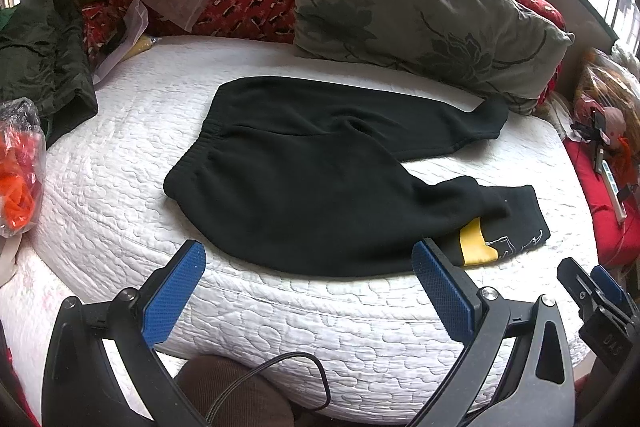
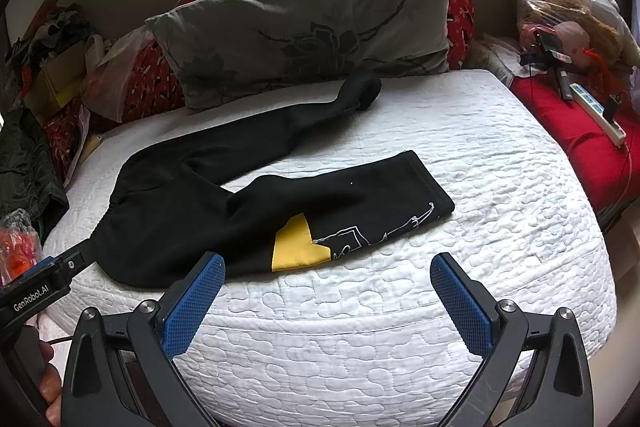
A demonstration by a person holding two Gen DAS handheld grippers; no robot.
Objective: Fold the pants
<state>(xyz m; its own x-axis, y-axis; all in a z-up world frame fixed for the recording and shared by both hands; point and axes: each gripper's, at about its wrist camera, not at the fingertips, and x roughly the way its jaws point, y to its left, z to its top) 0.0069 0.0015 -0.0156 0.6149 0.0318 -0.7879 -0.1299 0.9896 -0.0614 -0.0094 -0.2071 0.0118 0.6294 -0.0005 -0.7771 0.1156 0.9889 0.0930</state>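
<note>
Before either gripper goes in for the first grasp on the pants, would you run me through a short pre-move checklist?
1. Left gripper open and empty: ok.
2. Right gripper open and empty: ok.
3. Black pants lying flat on the white mattress: ok, both legs are spread apart, unfolded.
4. Near cuff within view and unobstructed: ok.
5. Far cuff free: not ok, it lies bunched against the grey pillow.
6. Waistband free of clutter: ok.
</note>
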